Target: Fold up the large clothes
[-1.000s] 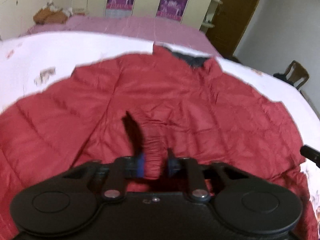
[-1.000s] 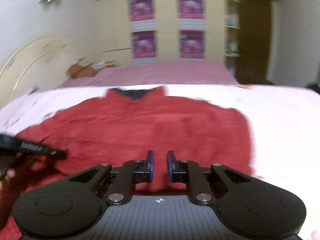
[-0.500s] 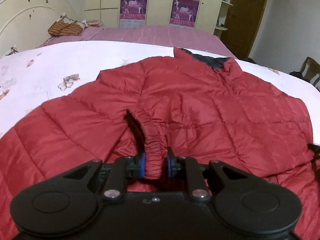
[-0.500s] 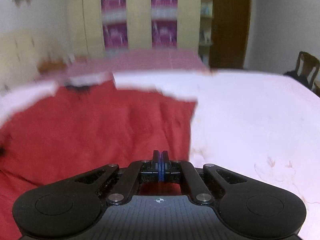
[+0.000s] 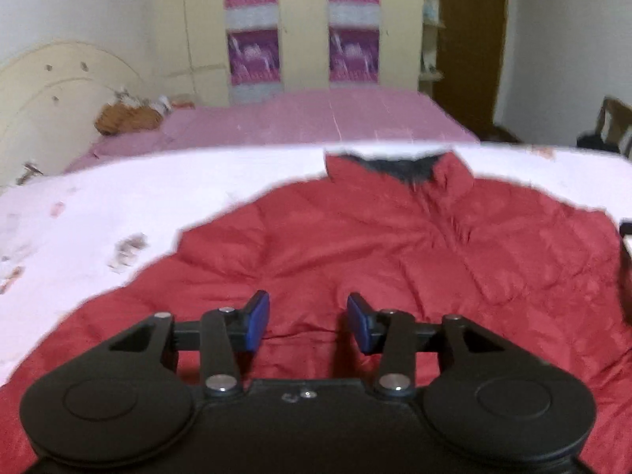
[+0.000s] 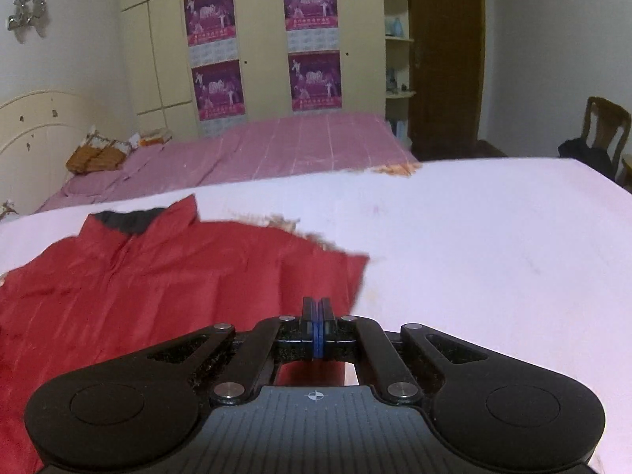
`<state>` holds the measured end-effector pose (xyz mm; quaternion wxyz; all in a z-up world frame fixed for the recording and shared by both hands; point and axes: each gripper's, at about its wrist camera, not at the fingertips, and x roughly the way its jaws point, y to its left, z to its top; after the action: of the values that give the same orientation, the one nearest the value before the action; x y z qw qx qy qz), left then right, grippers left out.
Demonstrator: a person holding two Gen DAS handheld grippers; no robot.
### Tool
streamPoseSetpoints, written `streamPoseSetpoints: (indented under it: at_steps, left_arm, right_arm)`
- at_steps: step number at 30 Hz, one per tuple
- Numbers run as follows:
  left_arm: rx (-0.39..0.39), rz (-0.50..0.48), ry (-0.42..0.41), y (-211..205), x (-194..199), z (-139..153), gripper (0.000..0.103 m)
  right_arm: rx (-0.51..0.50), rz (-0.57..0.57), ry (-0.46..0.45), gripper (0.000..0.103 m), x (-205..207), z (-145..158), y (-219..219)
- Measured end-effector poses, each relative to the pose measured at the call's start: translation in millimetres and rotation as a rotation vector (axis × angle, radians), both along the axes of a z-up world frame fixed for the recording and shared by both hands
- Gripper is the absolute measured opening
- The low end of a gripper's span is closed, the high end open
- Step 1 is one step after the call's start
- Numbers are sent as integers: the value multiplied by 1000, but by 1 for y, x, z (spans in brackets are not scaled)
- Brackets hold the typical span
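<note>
Bedding fills most of both views: a white sheet point(image 6: 474, 237) with faint brownish print covers the near surface, and a red quilted jacket point(image 5: 395, 245) lies spread flat on it, dark-lined collar point(image 5: 399, 166) pointing toward twelve o'clock. In the left wrist view the jacket runs from nine o'clock across to three o'clock. In the right wrist view it occupies the nine o'clock half, with bare sheet from one to four o'clock.

Beyond the sheet at twelve o'clock sits a bed with a pink striped cover point(image 6: 276, 146), a brown bundle point(image 6: 94, 156) at its pillow end near a cream curved headboard point(image 6: 35, 126). Cream wardrobe doors point(image 6: 260, 39) carry four purple posters point(image 6: 312, 2). At one o'clock stands a dark wooden door point(image 6: 446, 59), with open shelves point(image 6: 397, 39) just beside it. A wooden chair point(image 6: 606, 126) sits at three o'clock and a wall lamp point(image 6: 27, 4) hangs at ten o'clock.

The left gripper point(image 5: 308, 322) hovers over the jacket's lower part, fingers spread wide with nothing between them. The right gripper point(image 6: 318, 326) has its blue pads pressed together above the jacket's right edge; whether cloth is caught there cannot be told.
</note>
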<state>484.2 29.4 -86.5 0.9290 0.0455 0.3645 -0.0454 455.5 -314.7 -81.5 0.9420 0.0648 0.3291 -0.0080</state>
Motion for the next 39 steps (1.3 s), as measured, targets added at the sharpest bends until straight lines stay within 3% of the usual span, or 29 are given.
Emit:
streamPoseSetpoints:
  at_steps: [4, 6, 10, 12, 15, 20, 27, 31, 36, 38, 39]
  left_arm:
    - [8, 3, 44, 3, 15, -25, 50]
    - [10, 0, 41, 2, 15, -31, 50]
    - [35, 2, 19, -5, 5, -16, 48]
    - [11, -18, -8, -10, -5, -8, 51]
    - [-21, -48, -3, -19, -21, -8, 53]
    - [-24, -42, 55, -18, -20, -28, 56]
    - [-27, -27, 39, -14, -36, -11, 56]
    - [-29, -19, 71, -10, -34, -27, 61]
    - [-23, -10, 82, -11, -30, -23, 61]
    - [-44, 0, 51, -7, -39, -13, 72]
    - [-55, 12, 21, -4, -47, -8, 94]
  right_arm:
    - [-22, 9, 118, 0, 40, -38, -6]
    - [-41, 13, 107, 0, 40, -47, -8]
    - [-54, 2, 112, 0, 33, -36, -7]
    - [-48, 18, 59, 0, 15, -20, -3]
    - [-8, 48, 57, 0, -5, -13, 7]
    - [-39, 65, 149, 0, -13, -35, 19]
    - [-35, 55, 100, 0, -31, -14, 24]
    - [-59, 77, 182, 0, -38, -33, 29]
    - [-66, 58, 179, 0, -34, -33, 31]
    - [-54, 25, 153, 0, -42, -23, 29]
    - [-56, 20, 137, 1, -47, -19, 30]
